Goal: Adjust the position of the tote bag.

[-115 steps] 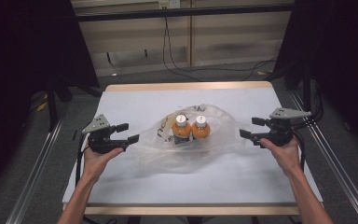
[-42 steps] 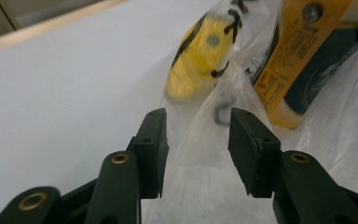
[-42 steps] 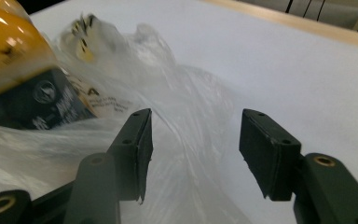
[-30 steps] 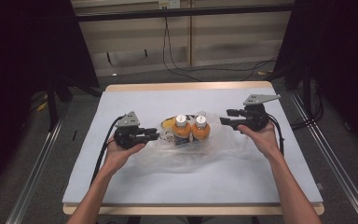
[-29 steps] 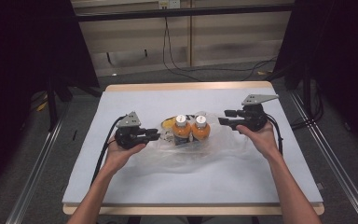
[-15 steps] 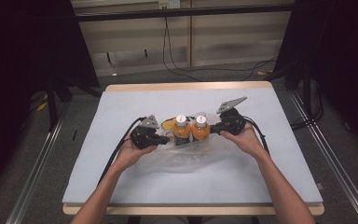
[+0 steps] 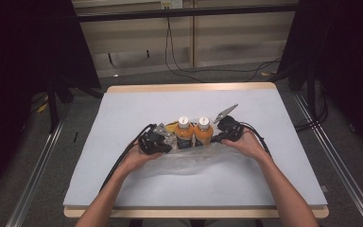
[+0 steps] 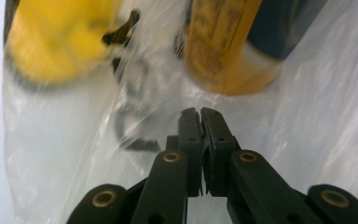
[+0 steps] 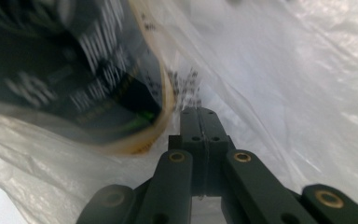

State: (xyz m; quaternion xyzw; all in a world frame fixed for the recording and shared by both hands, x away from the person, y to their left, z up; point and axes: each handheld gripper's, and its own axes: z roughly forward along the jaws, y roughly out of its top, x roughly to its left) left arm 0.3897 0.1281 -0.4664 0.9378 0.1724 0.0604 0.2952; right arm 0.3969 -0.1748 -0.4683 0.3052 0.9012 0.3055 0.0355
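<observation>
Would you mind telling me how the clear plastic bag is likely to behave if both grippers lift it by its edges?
The plastic bag looks thin and crinkled, so it will probably sag rather than hold shape. The two orange bottles standing inside likely carry most of the weight and may tip together. The film looks glossy, so it could slip from the left gripper or right gripper.

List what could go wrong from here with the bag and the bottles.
1. Both the left gripper and the right gripper look shut on thin plastic bag film; it may tear or slip free if lifted.
2. The two orange bottles stand upright between the grippers, so an uneven pull could topple them.
</observation>
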